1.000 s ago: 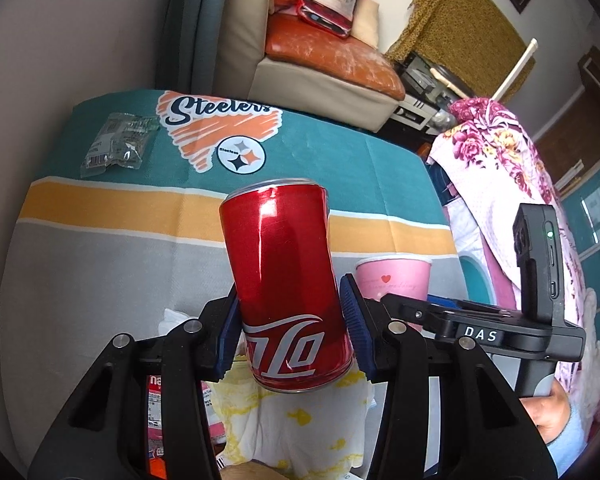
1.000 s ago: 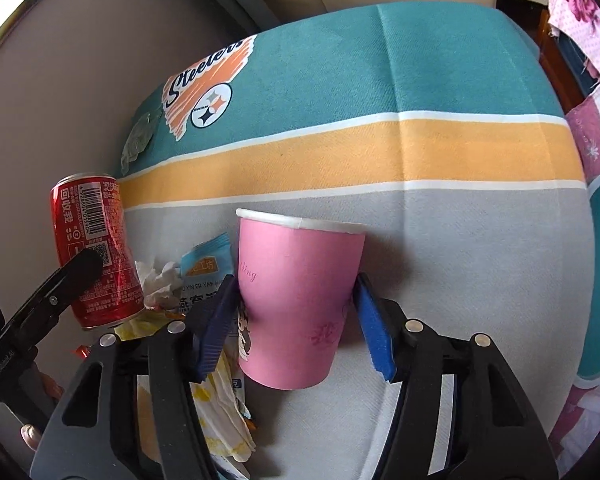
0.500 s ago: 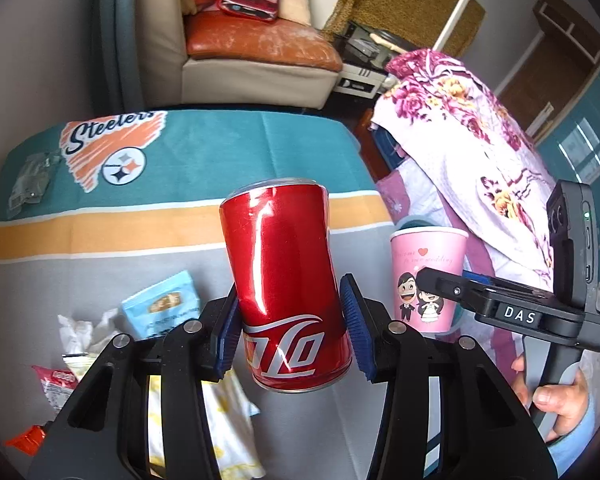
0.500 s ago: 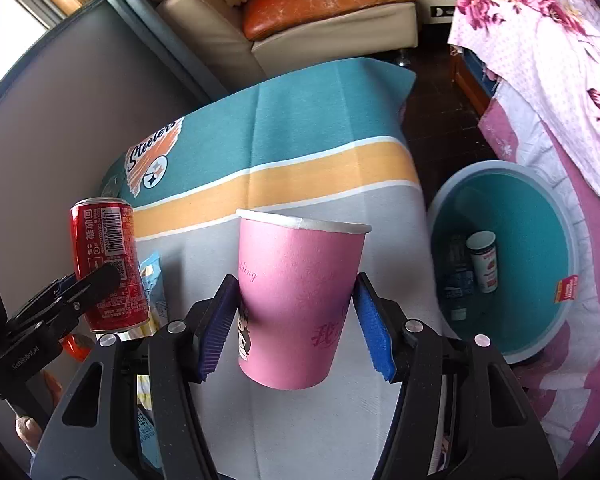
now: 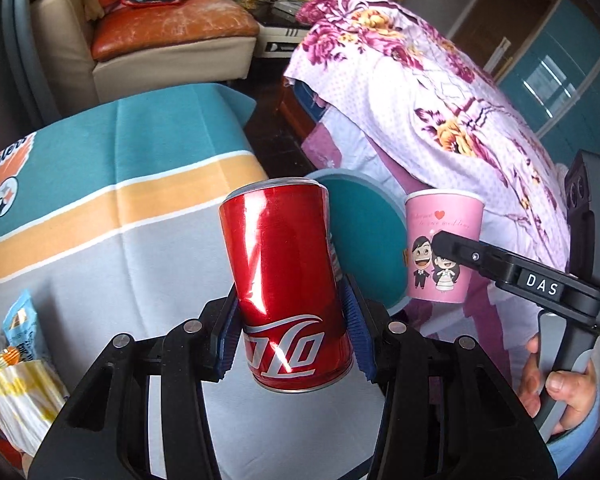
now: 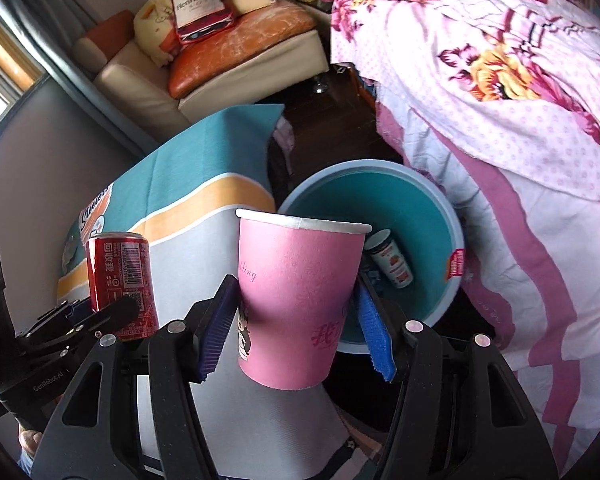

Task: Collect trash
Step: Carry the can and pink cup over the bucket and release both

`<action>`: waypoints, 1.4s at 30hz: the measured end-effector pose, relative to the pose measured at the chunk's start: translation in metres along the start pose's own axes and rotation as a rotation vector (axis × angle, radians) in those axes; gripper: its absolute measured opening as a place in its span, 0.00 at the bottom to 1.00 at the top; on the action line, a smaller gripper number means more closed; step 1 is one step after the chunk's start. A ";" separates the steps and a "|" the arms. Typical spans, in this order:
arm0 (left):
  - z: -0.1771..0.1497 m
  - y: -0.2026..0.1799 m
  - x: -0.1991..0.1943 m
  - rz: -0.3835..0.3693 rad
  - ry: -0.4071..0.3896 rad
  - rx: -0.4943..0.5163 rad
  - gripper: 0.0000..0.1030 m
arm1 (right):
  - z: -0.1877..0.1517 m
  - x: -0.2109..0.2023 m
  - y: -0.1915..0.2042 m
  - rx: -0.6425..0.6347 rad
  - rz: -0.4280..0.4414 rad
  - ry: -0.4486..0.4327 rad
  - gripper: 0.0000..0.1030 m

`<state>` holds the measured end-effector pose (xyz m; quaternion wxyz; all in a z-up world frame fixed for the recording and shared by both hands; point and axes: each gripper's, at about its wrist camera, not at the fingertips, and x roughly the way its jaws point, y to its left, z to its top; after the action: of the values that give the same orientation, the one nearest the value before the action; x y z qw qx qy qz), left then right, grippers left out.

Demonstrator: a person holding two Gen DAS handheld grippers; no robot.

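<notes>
My left gripper (image 5: 292,328) is shut on a red cola can (image 5: 284,280), held upright above the right end of the table. The can also shows in the right wrist view (image 6: 120,280). My right gripper (image 6: 296,328) is shut on a pink paper cup (image 6: 296,300), upright, just left of a teal round bin (image 6: 420,200) on the floor. The cup also shows in the left wrist view (image 5: 440,244), in front of the bin (image 5: 364,232). A small jar (image 6: 392,260) lies inside the bin.
The table wears a teal, orange and grey Steelers cloth (image 5: 120,216). Snack wrappers (image 5: 20,320) and a yellow-white wrapper (image 5: 16,396) lie at its left. A floral-covered bed (image 6: 520,100) is right of the bin. A sofa (image 5: 160,32) stands behind.
Both grippers have swung right, away from the table's middle toward the bin, each holding its load. The bin now lies right behind the cup and the can.
</notes>
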<state>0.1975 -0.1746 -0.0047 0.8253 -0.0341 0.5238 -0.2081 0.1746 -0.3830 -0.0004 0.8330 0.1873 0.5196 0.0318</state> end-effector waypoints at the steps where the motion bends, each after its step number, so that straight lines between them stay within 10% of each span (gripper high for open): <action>1: 0.001 -0.008 0.007 -0.002 0.009 0.012 0.46 | -0.001 -0.001 -0.009 0.010 -0.013 -0.006 0.55; 28: 0.018 -0.075 0.111 0.044 0.118 0.165 0.47 | 0.013 0.026 -0.076 0.098 -0.089 0.008 0.55; 42: 0.020 -0.055 0.101 0.084 0.098 0.123 0.86 | 0.016 0.033 -0.065 0.072 -0.105 0.029 0.56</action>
<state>0.2344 -0.2665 -0.0664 0.8072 0.0489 0.5507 -0.2067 0.1949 -0.4394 -0.0447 0.8186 0.1895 0.5415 -0.0279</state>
